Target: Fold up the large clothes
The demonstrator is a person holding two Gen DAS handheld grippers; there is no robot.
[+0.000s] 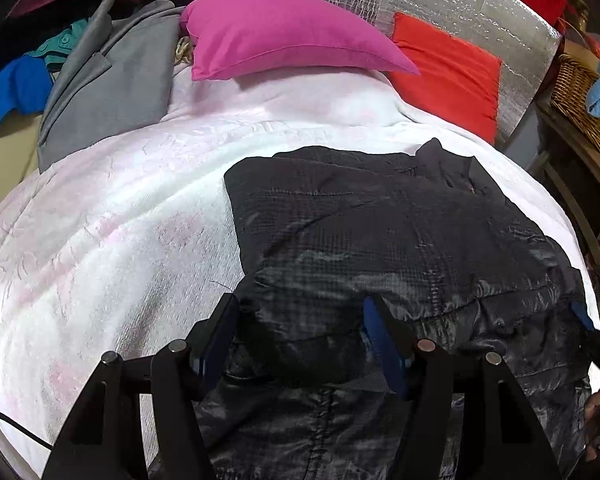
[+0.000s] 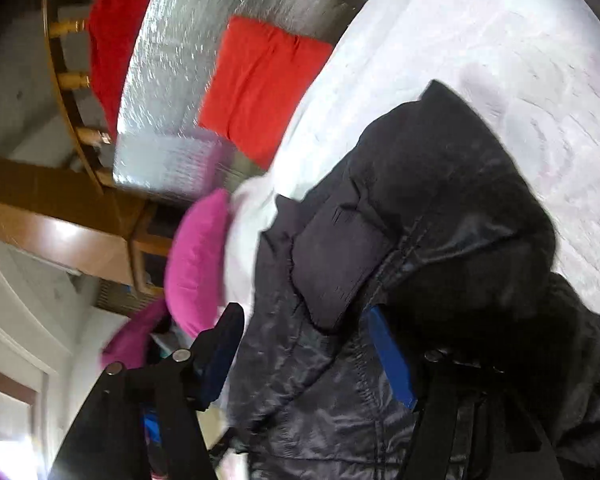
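A large black quilted jacket (image 1: 380, 232) lies spread on a white blanket (image 1: 112, 232) on a bed. My left gripper (image 1: 300, 320) sits at the jacket's near edge with its jaws wide apart and jacket fabric lying between them. In the right wrist view the same jacket (image 2: 420, 220) fills the frame, bunched and draped over the right finger. My right gripper (image 2: 304, 332) has its jaws wide apart with jacket fabric between them. The right gripper's blue pad also shows at the far right of the left wrist view (image 1: 582, 316).
A pink pillow (image 1: 284, 32) and a red pillow (image 1: 448, 72) lie at the bed's head against a silver foil panel (image 1: 460, 8). A grey garment (image 1: 108, 92) and a heap of clothes (image 1: 28, 60) lie at the back left. A wicker basket (image 1: 580, 96) stands on the right.
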